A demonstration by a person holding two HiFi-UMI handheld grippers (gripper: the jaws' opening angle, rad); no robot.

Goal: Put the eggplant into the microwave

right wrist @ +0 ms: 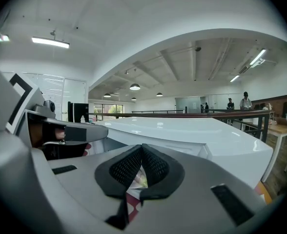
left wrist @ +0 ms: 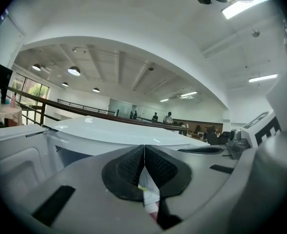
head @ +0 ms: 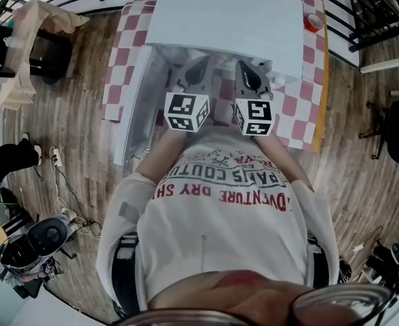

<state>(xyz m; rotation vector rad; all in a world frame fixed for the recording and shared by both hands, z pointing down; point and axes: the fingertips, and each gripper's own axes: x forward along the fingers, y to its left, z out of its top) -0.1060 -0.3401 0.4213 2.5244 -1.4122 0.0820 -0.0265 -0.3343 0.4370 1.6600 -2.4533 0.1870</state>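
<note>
The white microwave (head: 223, 19) stands on the table with the red-and-white checked cloth (head: 296, 109). Its door (head: 133, 107) hangs open toward the left. Both grippers are held side by side, nearly level, in front of its opening. My left gripper (head: 198, 66) is shut, its black pads (left wrist: 133, 167) meeting with nothing between them. My right gripper (head: 244, 68) is shut too, and its pads (right wrist: 155, 165) are also bare. Each gripper view looks over the microwave's white top (left wrist: 119, 130) (right wrist: 182, 128). No eggplant shows in any view; the oven's inside is hidden from me.
A small red-orange round thing (head: 313, 22) sits on the table's right edge beside the microwave. A black railing (head: 352, 19) runs behind the table. A black chair (head: 397, 133) stands at the right, and dark bags and a power strip (head: 55, 157) lie on the wooden floor at the left.
</note>
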